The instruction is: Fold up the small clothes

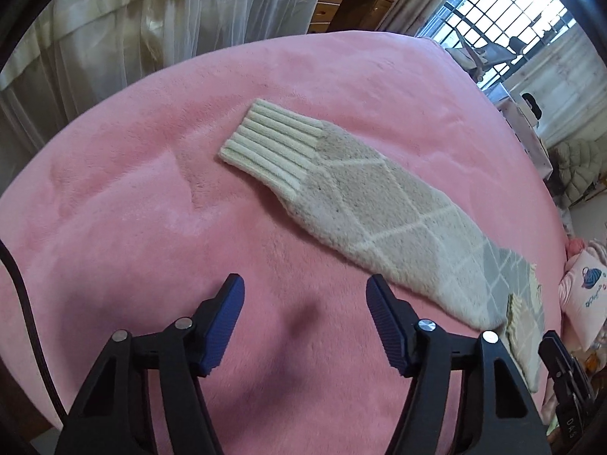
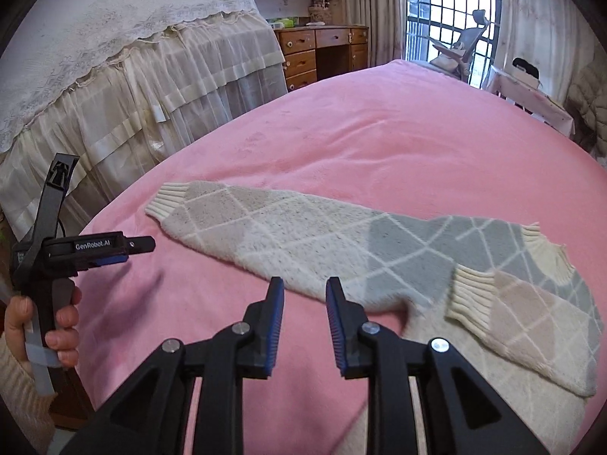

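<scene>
left wrist view: left gripper (image 1: 305, 303) hangs over the pink blanket (image 1: 151, 208) on the bed, jaws standing well apart with nothing between them, only bare blanket and a soft shadow under the gap. the knitted sweater (image 1: 398, 220) lies flat ahead of the jaws and off to the right-hand jaw's side; one long sleeve runs away from that jaw, its ribbed cream cuff (image 1: 269, 144) at the far end, well beyond both pads. the right-hand jaw's tip sits just beside the sleeve's near edge; contact cannot be told. right wrist view: right gripper (image 2: 305, 303) also empty, jaws parted by a narrow gap, pads pressing on nothing. the sweater (image 2: 341, 250) lies just ahead of the jaw tips, cream and beige diamonds toward the left-hand jaw's side, grey diamonds toward the right. a second sleeve (image 2: 531, 326) is folded across the body, off to the right of the right-hand jaw, ribbed cuff nearest that jaw. far to the left of the jaws a hand (image 2: 45, 326) holds the left gripper (image 2: 142, 246), seen side-on.
</scene>
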The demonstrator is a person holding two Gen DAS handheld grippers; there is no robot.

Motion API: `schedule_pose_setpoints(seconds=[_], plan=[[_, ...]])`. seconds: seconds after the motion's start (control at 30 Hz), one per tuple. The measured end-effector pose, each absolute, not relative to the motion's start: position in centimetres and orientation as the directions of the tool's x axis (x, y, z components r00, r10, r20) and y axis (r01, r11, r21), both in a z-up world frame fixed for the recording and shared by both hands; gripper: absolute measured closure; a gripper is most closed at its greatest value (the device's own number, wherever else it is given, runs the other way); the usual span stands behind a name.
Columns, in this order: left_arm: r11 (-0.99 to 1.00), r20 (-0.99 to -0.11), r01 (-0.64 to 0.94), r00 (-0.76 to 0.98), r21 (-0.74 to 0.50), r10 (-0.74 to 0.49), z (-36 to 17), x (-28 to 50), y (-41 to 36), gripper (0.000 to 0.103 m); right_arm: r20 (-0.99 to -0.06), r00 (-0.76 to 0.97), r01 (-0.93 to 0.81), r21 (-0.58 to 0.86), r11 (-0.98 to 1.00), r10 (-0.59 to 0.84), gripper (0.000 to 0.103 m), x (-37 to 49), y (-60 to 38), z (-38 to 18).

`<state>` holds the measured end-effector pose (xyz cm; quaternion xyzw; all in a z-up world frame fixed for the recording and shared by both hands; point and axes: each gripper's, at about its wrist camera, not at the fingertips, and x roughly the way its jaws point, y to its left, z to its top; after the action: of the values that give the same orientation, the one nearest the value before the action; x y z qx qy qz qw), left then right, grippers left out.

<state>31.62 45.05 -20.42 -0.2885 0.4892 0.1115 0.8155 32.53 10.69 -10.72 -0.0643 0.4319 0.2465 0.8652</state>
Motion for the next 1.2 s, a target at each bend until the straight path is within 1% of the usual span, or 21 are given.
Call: schedule_pose_setpoints(seconds=[0.2, 0.4, 0.47, 0.5, 0.57, 0.7, 0.8, 0.87, 1.03, 1.2], plan=[[0.763, -0.856, -0.505, 0.503, -0.403, -0.119, -22.6, 34.6, 45.7, 0.041, -0.795, 0.472, -0.487, 0.124, 0.865, 0.380, 0.080, 34.4, 13.1, -12.6], [0.736, -0.835, -0.513, 0.536, -0.441, -0.126, -23.4, 37.1, 45.5, 0.042, -0.803, 0.462, -0.483, 0.128, 0.866, 0.377, 0.080, 35.6, 13.3, -13.6], [0.745, -0.832, -0.500, 0.539, -0.442, -0.132, -23.4, 37.9, 45.1, 0.062, -0.809, 0.462, -0.478, 0.118, 0.870, 0.364, 0.080, 35.9, 13.2, -14.0], [0.755, -0.833, -0.491, 0.538, -0.435, -0.131, -23.4, 38.1, 44.9, 0.067, -0.812, 0.461, -0.477, 0.115, 0.871, 0.359, 0.080, 36.1, 13.3, -14.2], [0.785, -0.835, -0.461, 0.536, -0.413, -0.124, -23.3, 38.7, 44.1, 0.093, -0.818, 0.456, -0.470, 0.113, 0.876, 0.350, 0.080, 36.8, 13.4, -14.6], [0.840, -0.820, -0.414, 0.569, -0.350, -0.061, -21.3, 38.0, 43.0, 0.095, -0.819, 0.454, -0.462, 0.119, 0.879, 0.350, 0.080, 37.6, 13.7, -14.9], [0.882, -0.784, -0.355, 0.621, -0.308, -0.024, -18.4, 37.4, 41.3, 0.096, -0.816, 0.459, -0.461, 0.120, 0.879, 0.351, 0.080, 37.8, 13.3, -14.7], [0.903, -0.756, -0.308, 0.654, -0.301, -0.028, -16.3, 37.3, 39.7, 0.096, -0.815, 0.464, -0.457, 0.116, 0.882, 0.348, 0.080, 37.8, 12.7, -14.5], [0.944, -0.680, -0.138, 0.725, -0.299, -0.110, -10.5, 37.6, 33.4, 0.095, -0.808, 0.486, -0.421, 0.118, 0.899, 0.334, 0.080, 37.6, 8.7, -13.6], [0.939, -0.658, 0.006, 0.711, -0.344, -0.246, -7.8, 39.3, 25.0, 0.095, -0.801, 0.521, -0.346, 0.117, 0.931, 0.295, 0.080, 37.3, 1.5, -12.7]])
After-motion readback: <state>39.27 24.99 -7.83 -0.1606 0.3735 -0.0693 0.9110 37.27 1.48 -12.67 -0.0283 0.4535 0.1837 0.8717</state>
